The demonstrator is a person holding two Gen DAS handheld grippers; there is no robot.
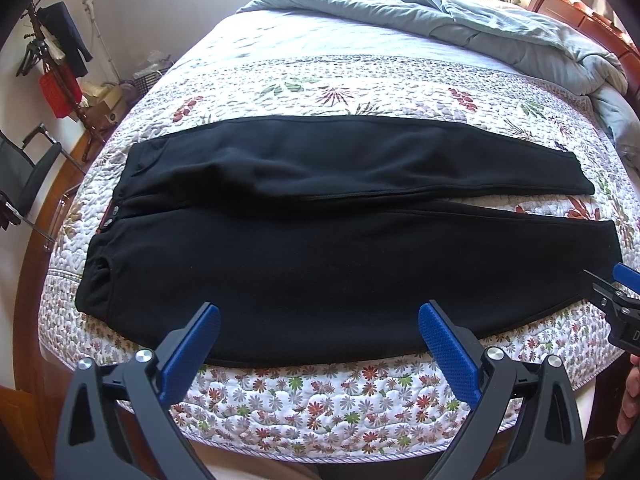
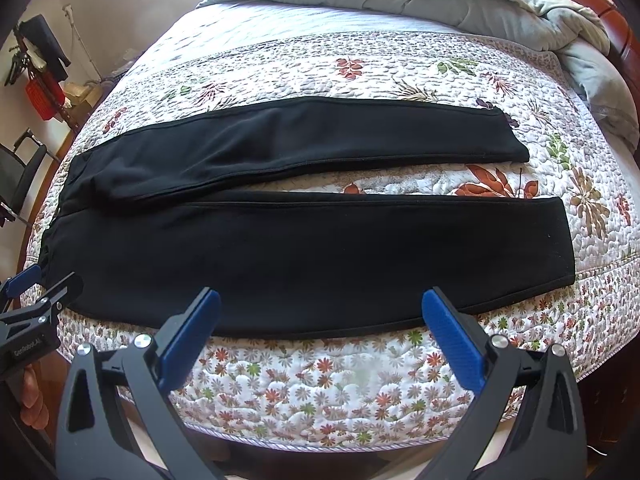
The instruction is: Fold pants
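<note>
Black pants (image 1: 320,248) (image 2: 304,248) lie flat across the flowered quilt, waistband at the left, both leg cuffs at the right, a narrow gap between the legs. My left gripper (image 1: 319,316) hangs open above the near leg's front edge, nothing between its blue pads (image 1: 188,352). My right gripper (image 2: 320,304) is open too, over the near edge of the same leg. In the left wrist view the right gripper (image 1: 612,292) shows at the right edge near the cuff. The left gripper (image 2: 36,296) appears at the left edge of the right wrist view, near the waistband.
The quilted bed (image 1: 320,400) ends just below the pants. A rumpled grey duvet (image 1: 500,20) lies at the far right by a wooden headboard (image 1: 580,12). A coat rack (image 1: 52,60), boxes and a black chair (image 1: 28,172) stand at the left.
</note>
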